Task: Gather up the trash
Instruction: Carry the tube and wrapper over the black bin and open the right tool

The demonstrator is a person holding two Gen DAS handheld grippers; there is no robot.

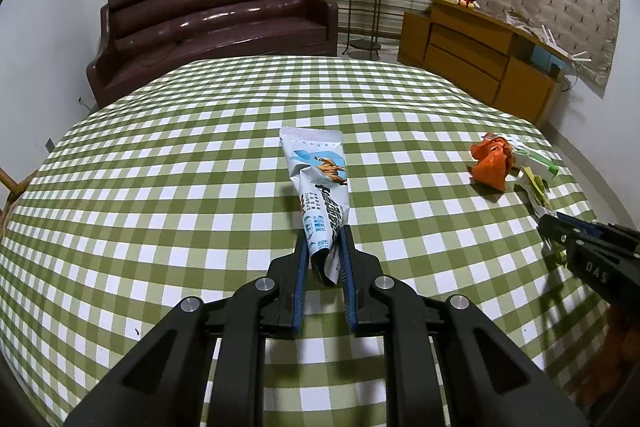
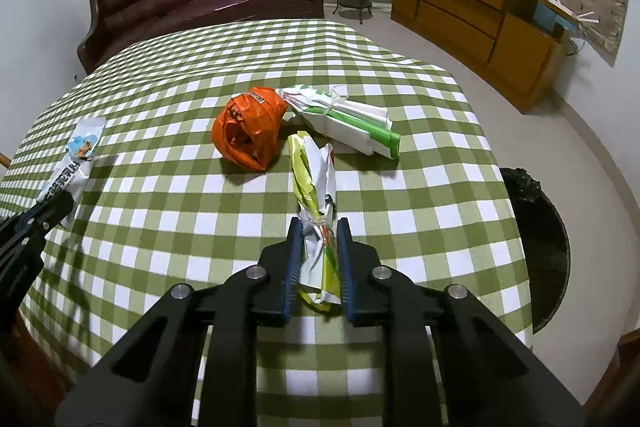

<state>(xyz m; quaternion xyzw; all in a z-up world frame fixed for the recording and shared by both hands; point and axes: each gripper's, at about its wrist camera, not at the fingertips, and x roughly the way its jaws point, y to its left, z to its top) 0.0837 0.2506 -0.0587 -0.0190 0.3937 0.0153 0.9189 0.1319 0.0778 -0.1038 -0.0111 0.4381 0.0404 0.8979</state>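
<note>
Green-and-white checked cloth covers the desk (image 1: 160,187) in my left wrist view. My left claw (image 1: 325,247) is pinched tight on the crumpled lower end of a white and pale blue foil snack wrapper (image 1: 320,183), whose far end lies on the cloth. At the right edge my right claw (image 1: 560,227) is cut off, its tips hard to make out. The crumpled orange plastic bag (image 1: 490,165) sits near the far right.

In the right wrist view, my right claw (image 2: 318,251) is closed on the tied neck of a twisted yellow and white plastic wrapper (image 2: 314,175). Only here do the folded white and green bag (image 2: 352,125) and the black bin (image 2: 540,247) beside the desk show clearly.
</note>
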